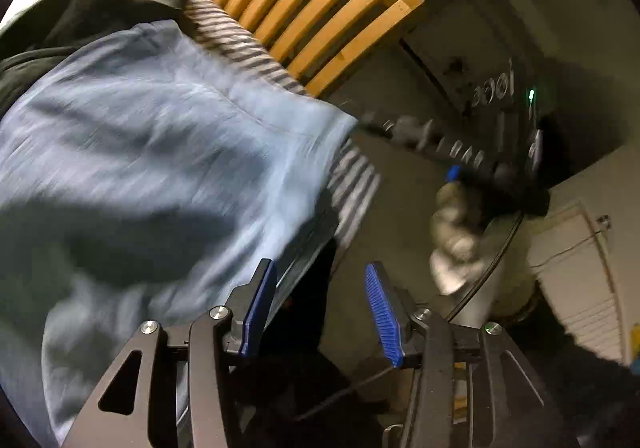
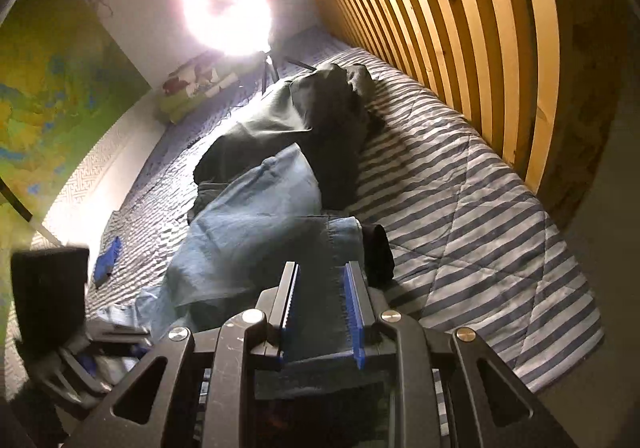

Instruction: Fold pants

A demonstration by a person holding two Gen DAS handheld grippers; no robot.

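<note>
**Barely begun: the pants lie rumpled on the bed, one edge pinched**

Clearly, the fold is at an early stage. The light blue, soft cotton pants (image 2: 256, 208) lie in a loose, rumpled heap on the bed, over the blue-and-white striped quilt (image 2: 460, 184), with no flat panel or tidy crease to be seen. One end of the heap overlaps a dark green-black garment (image 2: 320, 128) bunched further up the bed, so the two pieces are touching and not yet separated.

The right gripper (image 2: 322, 288) is clenched on an edge of the blue fabric: cloth runs between its blue-padded fingers and out over the frame below them. That hold looks like the start of a lift or a pull to spread the garment.

The left gripper (image 1: 320, 308) is released, its jaws standing apart with nothing between them. In its own blurred view it hangs past the edge of the bed, just beside the pants (image 1: 160, 152), with the person's gloved hand (image 1: 456, 236) on the right gripper's handle beyond it.

What is left, by my reading, is nearly everything: draw the pants clear of the dark garment, lay them flat on the quilt, bring leg onto leg, then fold them across. The slatted wooden bed frame (image 2: 480, 28) bounds the far side, leaving ample quilt free for spreading.
</note>
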